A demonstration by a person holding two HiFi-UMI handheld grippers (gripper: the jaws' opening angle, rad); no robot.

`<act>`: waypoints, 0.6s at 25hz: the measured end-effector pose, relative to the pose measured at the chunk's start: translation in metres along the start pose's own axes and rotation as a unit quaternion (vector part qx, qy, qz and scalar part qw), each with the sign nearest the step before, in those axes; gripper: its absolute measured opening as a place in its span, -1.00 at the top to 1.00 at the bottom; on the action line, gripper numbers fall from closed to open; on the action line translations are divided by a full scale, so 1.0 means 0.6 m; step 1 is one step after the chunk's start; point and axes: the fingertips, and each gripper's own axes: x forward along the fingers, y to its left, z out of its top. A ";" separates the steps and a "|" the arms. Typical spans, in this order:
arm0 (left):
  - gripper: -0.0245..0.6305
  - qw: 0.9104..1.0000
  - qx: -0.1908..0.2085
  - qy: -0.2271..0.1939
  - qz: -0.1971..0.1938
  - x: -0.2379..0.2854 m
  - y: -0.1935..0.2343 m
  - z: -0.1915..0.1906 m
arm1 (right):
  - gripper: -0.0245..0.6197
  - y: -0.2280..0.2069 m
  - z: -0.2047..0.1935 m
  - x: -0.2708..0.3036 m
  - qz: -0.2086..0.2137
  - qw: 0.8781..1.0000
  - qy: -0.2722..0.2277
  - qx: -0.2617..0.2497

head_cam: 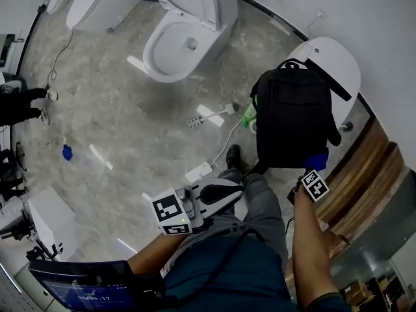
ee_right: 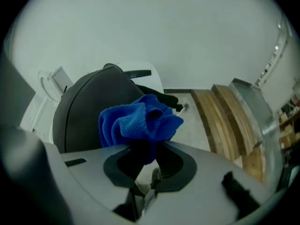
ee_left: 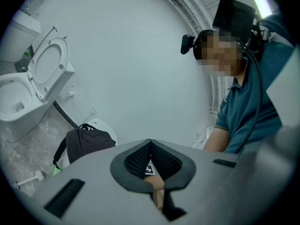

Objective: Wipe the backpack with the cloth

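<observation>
A black backpack (head_cam: 292,116) stands upright on a closed white toilet lid (head_cam: 338,60) at the right. My right gripper (head_cam: 316,169) points down at the backpack's lower right corner, shut on a bunched blue cloth (head_cam: 318,160). In the right gripper view the blue cloth (ee_right: 138,121) bulges out of the right gripper (ee_right: 145,146), just over the backpack (ee_right: 84,111). My left gripper (head_cam: 234,188) hovers by the person's knee, left of the bag, apart from it. In its own view the left gripper (ee_left: 151,144) is shut and empty, with the backpack (ee_left: 86,144) beyond at the left.
An open toilet (head_cam: 182,38) stands at top centre, another (head_cam: 104,2) at top left. Wooden boards (head_cam: 364,174) lie right of the bag. A green bottle (head_cam: 249,114), a white brush (head_cam: 208,119) and a power strip (head_cam: 198,172) sit on the marble floor.
</observation>
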 end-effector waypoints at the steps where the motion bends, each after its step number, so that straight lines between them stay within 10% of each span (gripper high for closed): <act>1: 0.91 1.000 0.002 0.006 -0.007 0.003 -0.005 -0.001 | 0.75 0.006 -0.016 -0.001 0.001 0.999 0.014 0.036; 11: 0.91 0.997 0.017 0.059 -0.039 0.031 -0.048 -0.053 | 0.75 0.110 -0.156 0.006 0.105 0.954 0.104 0.262; 15: 0.91 0.995 0.025 0.076 -0.058 0.037 -0.073 -0.063 | 0.76 0.230 -0.224 -0.041 0.357 0.852 0.224 0.309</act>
